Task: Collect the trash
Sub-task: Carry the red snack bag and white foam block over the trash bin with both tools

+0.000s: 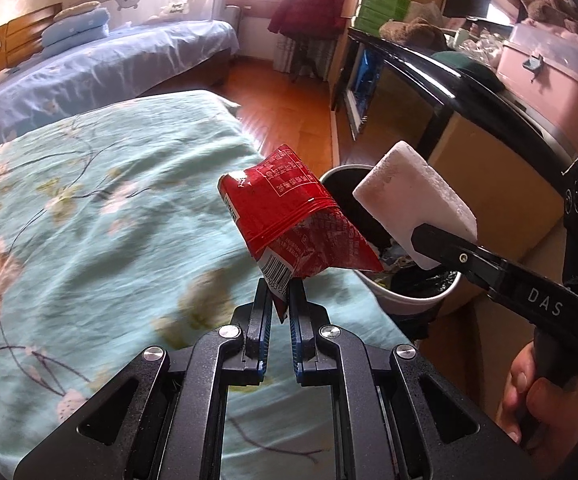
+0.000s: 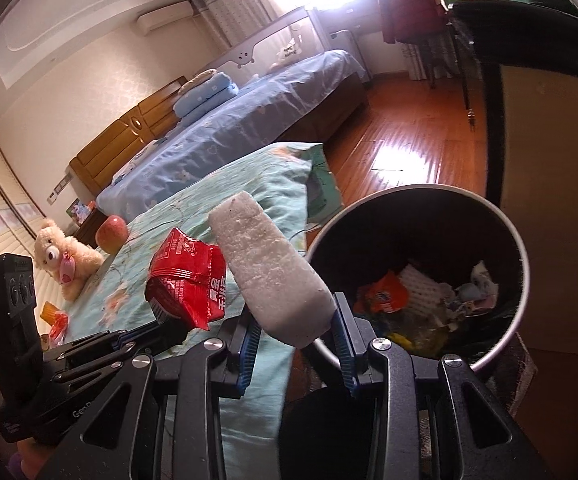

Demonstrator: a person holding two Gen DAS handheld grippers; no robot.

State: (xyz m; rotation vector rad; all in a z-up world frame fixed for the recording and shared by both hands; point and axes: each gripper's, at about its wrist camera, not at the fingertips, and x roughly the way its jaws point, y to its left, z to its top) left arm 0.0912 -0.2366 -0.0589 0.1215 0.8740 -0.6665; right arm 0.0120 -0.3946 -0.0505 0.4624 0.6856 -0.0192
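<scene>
My left gripper point(image 1: 280, 294) is shut on a red snack wrapper point(image 1: 293, 212) and holds it over the edge of the floral bed, beside the trash bin point(image 1: 409, 300). The wrapper also shows in the right wrist view point(image 2: 189, 280). My right gripper point(image 2: 295, 320) is shut on a white foam block point(image 2: 267, 264) and holds it up just left of the round bin point(image 2: 521, 248), which holds several pieces of trash. The block shows in the left wrist view point(image 1: 413, 200) over the bin's rim.
The floral bedspread point(image 1: 89, 220) carries an apple point(image 2: 111, 234), a teddy bear point(image 2: 65, 256) and an orange packet point(image 2: 55, 318). A black desk point(image 1: 449, 76) and cardboard boxes point(image 1: 497, 172) stand right of the bin. A second bed point(image 1: 109, 68) lies beyond, across wooden floor point(image 1: 289, 96).
</scene>
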